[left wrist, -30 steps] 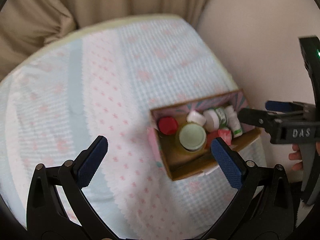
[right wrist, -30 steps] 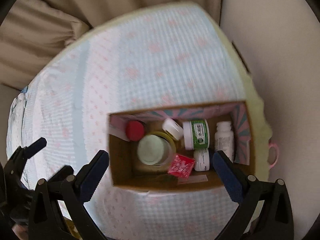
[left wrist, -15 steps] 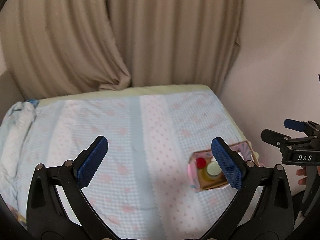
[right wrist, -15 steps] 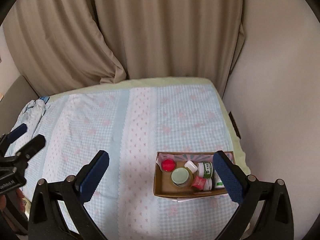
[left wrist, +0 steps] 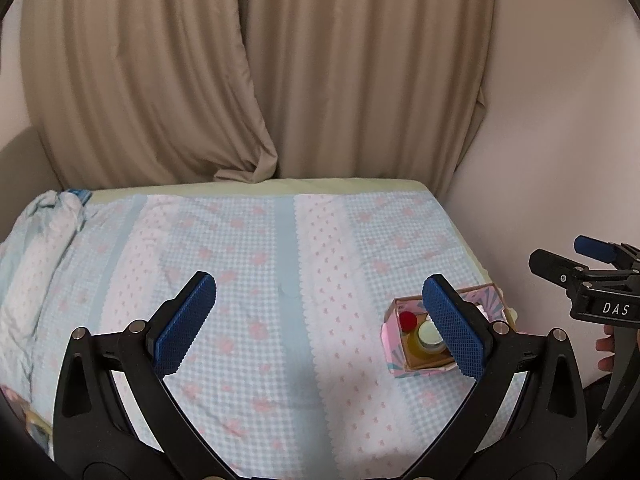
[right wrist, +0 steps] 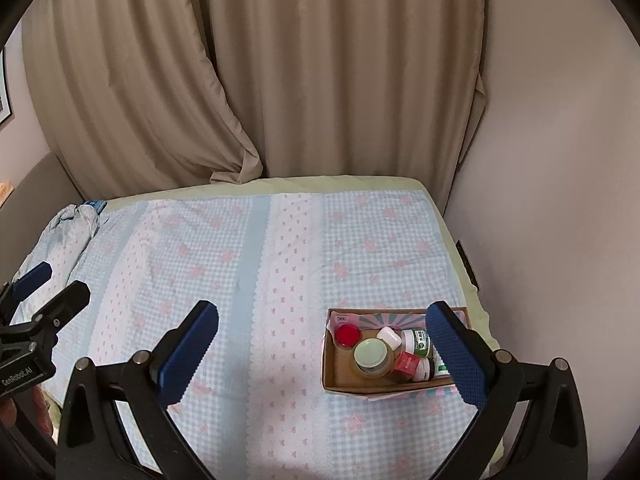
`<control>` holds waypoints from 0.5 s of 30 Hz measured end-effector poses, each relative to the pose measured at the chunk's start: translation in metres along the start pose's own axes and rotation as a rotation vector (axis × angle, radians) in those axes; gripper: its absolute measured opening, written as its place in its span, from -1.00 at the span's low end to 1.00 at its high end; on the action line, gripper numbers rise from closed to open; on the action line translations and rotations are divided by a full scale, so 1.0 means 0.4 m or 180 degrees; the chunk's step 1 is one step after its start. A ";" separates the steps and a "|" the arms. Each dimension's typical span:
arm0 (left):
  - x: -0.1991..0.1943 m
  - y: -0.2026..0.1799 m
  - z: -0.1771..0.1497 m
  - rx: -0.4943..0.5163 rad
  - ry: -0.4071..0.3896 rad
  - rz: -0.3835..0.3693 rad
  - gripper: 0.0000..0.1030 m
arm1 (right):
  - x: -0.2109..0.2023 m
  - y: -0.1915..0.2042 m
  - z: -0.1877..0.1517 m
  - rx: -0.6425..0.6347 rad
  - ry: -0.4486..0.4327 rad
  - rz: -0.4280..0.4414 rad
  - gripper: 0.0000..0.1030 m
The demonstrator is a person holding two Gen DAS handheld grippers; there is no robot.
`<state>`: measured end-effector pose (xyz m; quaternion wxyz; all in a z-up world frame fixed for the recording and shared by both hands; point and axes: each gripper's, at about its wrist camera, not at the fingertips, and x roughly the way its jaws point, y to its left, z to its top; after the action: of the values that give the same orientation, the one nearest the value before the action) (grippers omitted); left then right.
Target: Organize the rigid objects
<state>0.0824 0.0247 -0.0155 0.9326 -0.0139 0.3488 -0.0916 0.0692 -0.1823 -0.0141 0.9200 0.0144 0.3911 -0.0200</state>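
A small cardboard box (right wrist: 335,376) with pink patterned walls sits on the bed near its right edge; it also shows in the left wrist view (left wrist: 394,354). Inside it are a red-capped jar (right wrist: 347,335), a pale green lidded jar (right wrist: 370,354), a small red box (right wrist: 406,361), a white cap (right wrist: 389,336) and white bottles with green labels (right wrist: 416,341). My left gripper (left wrist: 320,322) is open and empty, held well above the bed. My right gripper (right wrist: 324,346) is open and empty, also high above the bed, with the box under its right finger.
The bed has a blue and pink gingham cover (right wrist: 260,264). Beige curtains (right wrist: 280,80) hang behind it and a pale wall (right wrist: 560,200) runs along its right side. A bunched white cloth (right wrist: 72,224) lies at the far left corner.
Both grippers have pulled back and up from close over the box, so the whole bed and the curtains now show. The box and its contents have not moved.
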 end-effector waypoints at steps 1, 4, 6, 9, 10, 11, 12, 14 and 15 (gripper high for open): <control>0.000 -0.001 -0.001 -0.0003 0.0001 0.0004 0.99 | -0.003 0.001 0.000 -0.0007 -0.0011 -0.0014 1.00; -0.009 0.003 -0.008 -0.0007 0.0011 0.0004 0.99 | -0.008 0.002 0.001 -0.0006 -0.0021 -0.0021 1.00; -0.010 0.003 -0.006 -0.0015 0.0024 -0.0001 0.99 | -0.007 0.001 0.001 -0.0025 -0.0026 -0.0034 1.00; -0.011 0.005 -0.004 -0.0032 0.0036 0.0008 0.99 | -0.015 0.004 -0.001 -0.0032 -0.0043 -0.0052 1.00; -0.012 0.005 -0.003 -0.0032 0.0036 0.0007 0.99 | -0.015 0.003 -0.001 -0.0029 -0.0040 -0.0042 1.00; -0.013 0.006 -0.002 -0.0028 0.0017 -0.0001 0.99 | -0.013 0.002 -0.001 -0.0017 -0.0035 -0.0037 1.00; -0.015 0.006 -0.003 -0.0023 0.0001 0.0002 0.99 | -0.013 0.001 -0.001 -0.0008 -0.0030 -0.0038 1.00; -0.019 0.004 -0.004 -0.0010 -0.0023 0.0008 0.99 | -0.013 0.001 0.001 -0.0011 -0.0030 -0.0051 1.00; -0.021 0.003 -0.005 -0.0009 -0.0029 0.0009 0.99 | -0.013 0.002 0.001 -0.0013 -0.0029 -0.0059 1.00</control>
<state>0.0751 0.0275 -0.0118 0.9343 -0.0151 0.3447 -0.0898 0.0660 -0.1813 -0.0101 0.9216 0.0088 0.3870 -0.0278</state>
